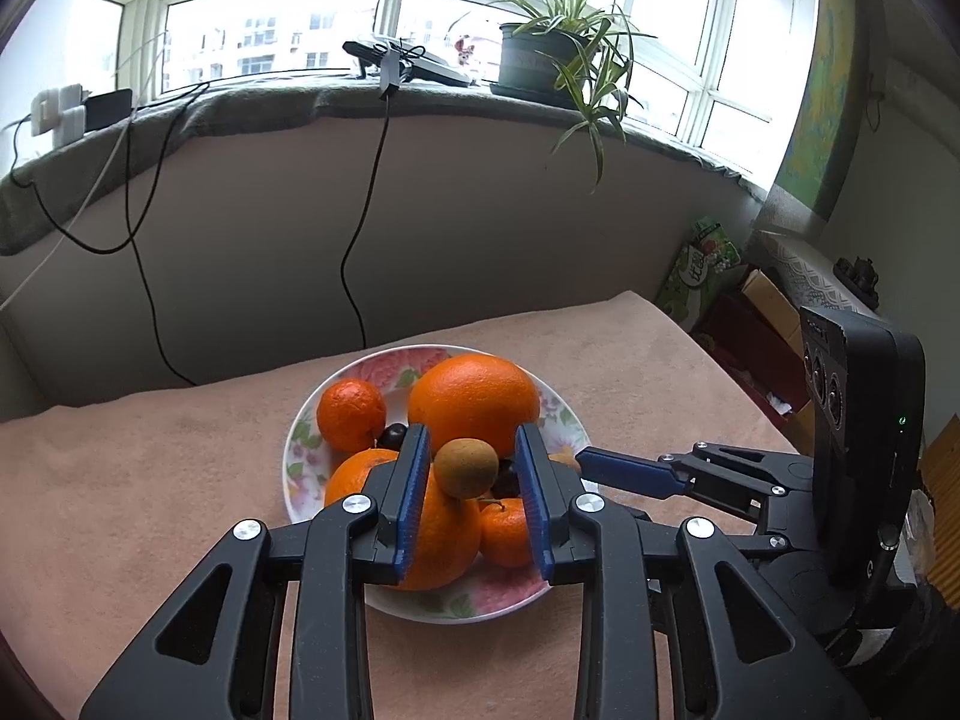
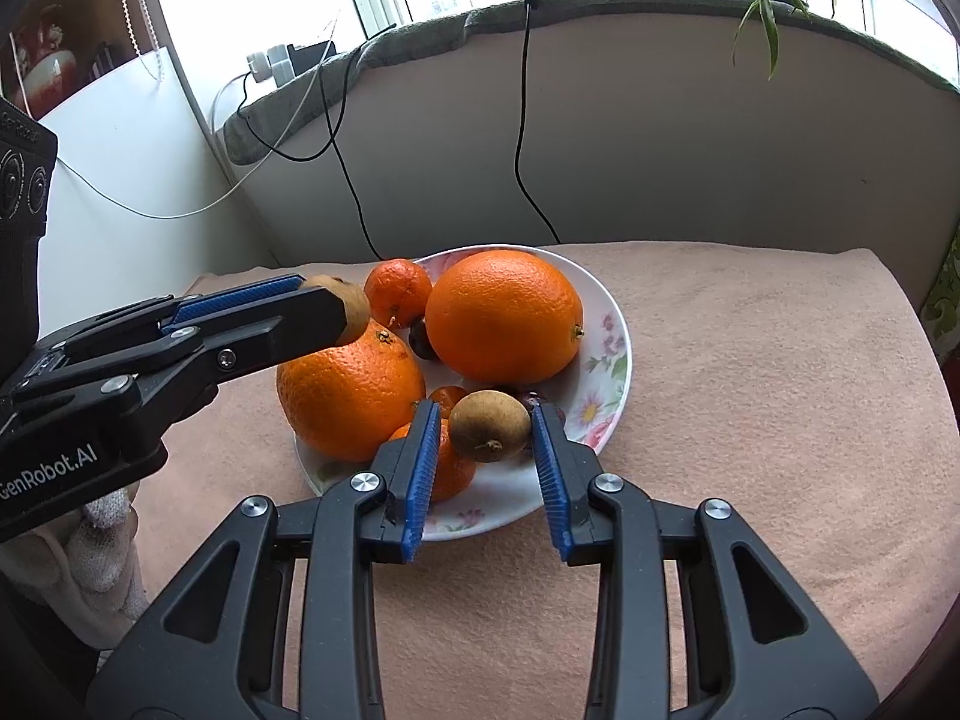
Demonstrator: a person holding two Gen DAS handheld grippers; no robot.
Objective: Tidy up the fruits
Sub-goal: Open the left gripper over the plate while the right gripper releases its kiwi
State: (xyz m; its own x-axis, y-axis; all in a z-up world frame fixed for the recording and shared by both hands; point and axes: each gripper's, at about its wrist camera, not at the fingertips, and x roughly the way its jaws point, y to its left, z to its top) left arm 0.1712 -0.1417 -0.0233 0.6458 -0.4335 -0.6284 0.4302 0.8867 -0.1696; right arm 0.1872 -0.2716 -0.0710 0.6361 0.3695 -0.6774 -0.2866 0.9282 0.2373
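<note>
A floral plate point(image 1: 309, 444) point(image 2: 606, 372) on the pink cloth holds two large oranges point(image 1: 474, 399) point(image 2: 504, 315), tangerines point(image 1: 351, 414) and dark small fruits point(image 1: 393, 435). In the left wrist view a small brown fruit point(image 1: 467, 467) rests on the pile between the blue pads of my left gripper point(image 1: 471, 450), with a narrow gap on each side. In the right wrist view a second brown fruit point(image 2: 489, 425) lies between the pads of my right gripper point(image 2: 483, 414), close to the right pad and clear of the left one. Both grippers are open.
My right gripper's finger point(image 1: 630, 471) reaches in beside the plate's right rim. My left gripper point(image 2: 300, 300) crosses above the near orange point(image 2: 351, 396). Behind are a wall with hanging cables point(image 1: 360, 240) and a sill with a potted plant point(image 1: 540, 60). Boxes point(image 1: 750, 312) stand off the table's right edge.
</note>
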